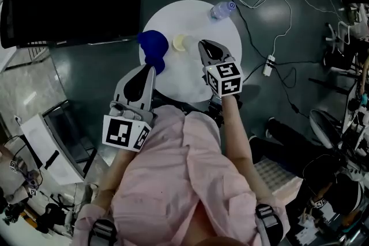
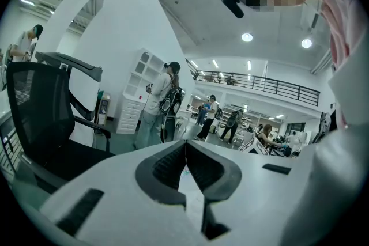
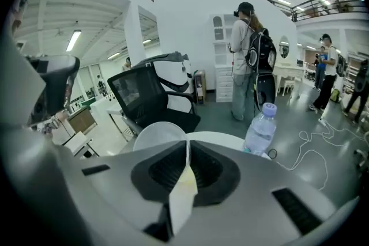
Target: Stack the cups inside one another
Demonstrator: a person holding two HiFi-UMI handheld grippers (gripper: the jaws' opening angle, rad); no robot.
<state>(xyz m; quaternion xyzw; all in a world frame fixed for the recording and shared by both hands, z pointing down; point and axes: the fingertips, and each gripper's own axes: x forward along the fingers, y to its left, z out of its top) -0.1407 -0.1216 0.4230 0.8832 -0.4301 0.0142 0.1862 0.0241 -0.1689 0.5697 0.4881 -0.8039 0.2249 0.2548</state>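
We see a round white counter (image 1: 193, 20) with a blue cup (image 1: 151, 43) at its left edge and a clear plastic cup (image 1: 182, 42) near the middle. The right hand-held gripper (image 1: 203, 43) is clamped on the clear cup's wall. In the right gripper view the thin wall of the clear cup (image 3: 157, 136) runs between the closed jaws of that hand-held gripper (image 3: 187, 146). The left hand-held gripper (image 1: 152, 68) sits with its tip against the near end of the blue cup. In the left gripper view its jaws (image 2: 185, 144) meet at the tips, and we cannot tell whether they pinch any cup. A water bottle (image 1: 222, 9) stands at the counter's far edge, right of the clear cup. A black office chair (image 1: 69, 0) is left of the counter.
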